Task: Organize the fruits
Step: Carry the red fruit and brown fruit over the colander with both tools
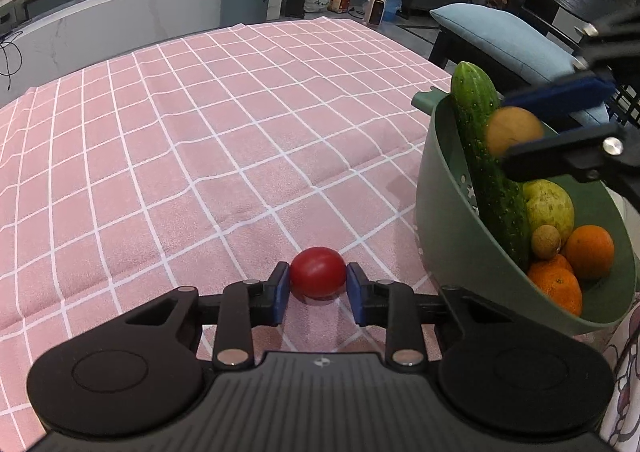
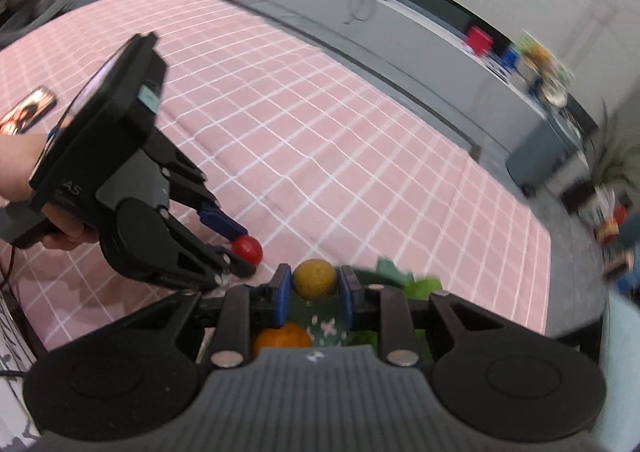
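A red tomato [image 1: 318, 278] lies on the pink checked tablecloth [image 1: 200, 132], and my left gripper [image 1: 318, 272] is shut on it, its blue pads touching both sides. The right wrist view shows the same grip, left gripper [image 2: 248, 252] low on the cloth around the tomato [image 2: 248, 247]. My right gripper [image 2: 314, 276] is shut on a small round yellow-brown fruit [image 2: 315, 278]. It holds this fruit [image 1: 514, 132] above the green bowl [image 1: 436, 172] at the table's right. In the bowl are a cucumber [image 1: 488, 156], a yellow-green fruit [image 1: 548, 208], two oranges [image 1: 590, 252] and a small brown fruit [image 1: 545, 241].
A person's hand [image 2: 16, 168] holds the left gripper's handle. A phone [image 2: 28, 108] lies on the cloth to the far left. A dark chair with a blue cushion [image 1: 500, 36] stands behind the bowl. The cloth's far edge drops to the floor.
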Tool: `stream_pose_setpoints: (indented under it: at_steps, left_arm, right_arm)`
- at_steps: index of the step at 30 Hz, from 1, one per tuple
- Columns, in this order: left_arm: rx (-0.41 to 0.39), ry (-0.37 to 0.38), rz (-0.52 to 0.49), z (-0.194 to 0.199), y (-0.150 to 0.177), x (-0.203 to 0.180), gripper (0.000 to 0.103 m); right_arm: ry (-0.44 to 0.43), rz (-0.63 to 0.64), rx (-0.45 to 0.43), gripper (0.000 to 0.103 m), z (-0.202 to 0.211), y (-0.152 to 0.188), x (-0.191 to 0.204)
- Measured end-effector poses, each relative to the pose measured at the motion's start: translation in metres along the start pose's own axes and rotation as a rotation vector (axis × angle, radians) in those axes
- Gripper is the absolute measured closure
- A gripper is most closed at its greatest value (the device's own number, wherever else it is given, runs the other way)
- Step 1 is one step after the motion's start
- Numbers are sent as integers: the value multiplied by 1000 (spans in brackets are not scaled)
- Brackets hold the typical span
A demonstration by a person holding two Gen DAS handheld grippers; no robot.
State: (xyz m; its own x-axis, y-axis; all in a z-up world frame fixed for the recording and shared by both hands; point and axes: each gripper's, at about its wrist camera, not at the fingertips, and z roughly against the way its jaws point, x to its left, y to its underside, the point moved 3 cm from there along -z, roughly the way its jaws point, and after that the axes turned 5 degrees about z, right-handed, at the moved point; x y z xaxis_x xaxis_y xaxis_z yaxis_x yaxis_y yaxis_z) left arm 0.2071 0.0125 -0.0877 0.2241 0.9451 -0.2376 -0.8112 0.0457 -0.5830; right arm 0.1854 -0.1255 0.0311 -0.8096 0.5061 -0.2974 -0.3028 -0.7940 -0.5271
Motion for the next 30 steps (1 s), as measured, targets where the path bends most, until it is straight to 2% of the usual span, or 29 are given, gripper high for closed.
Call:
stream_pose_setpoints:
  at_steps: [8, 13, 19, 22, 25, 30]
  left_arm:
    - [-25, 11, 63, 16, -1, -1, 70]
    - [-79, 53, 85, 41, -9, -12, 70]
    - [-143, 144, 97, 71, -24, -31, 70]
    - [-131, 190, 98, 76, -29, -48, 70]
    - [-115, 216, 49, 76, -32, -73, 70]
    - [-60, 209, -42, 64, -30, -107, 70]
  right_arm:
    - [38, -258, -8, 82, 17, 42, -16]
    - [53, -390, 14, 82, 20, 72, -19]
    - [64, -502, 29, 82, 21, 96, -18]
    - [67, -537, 34, 82, 19, 101, -18]
    - [89, -548, 35, 82, 17, 105, -19]
    - [107, -587, 26, 82, 16, 110, -22]
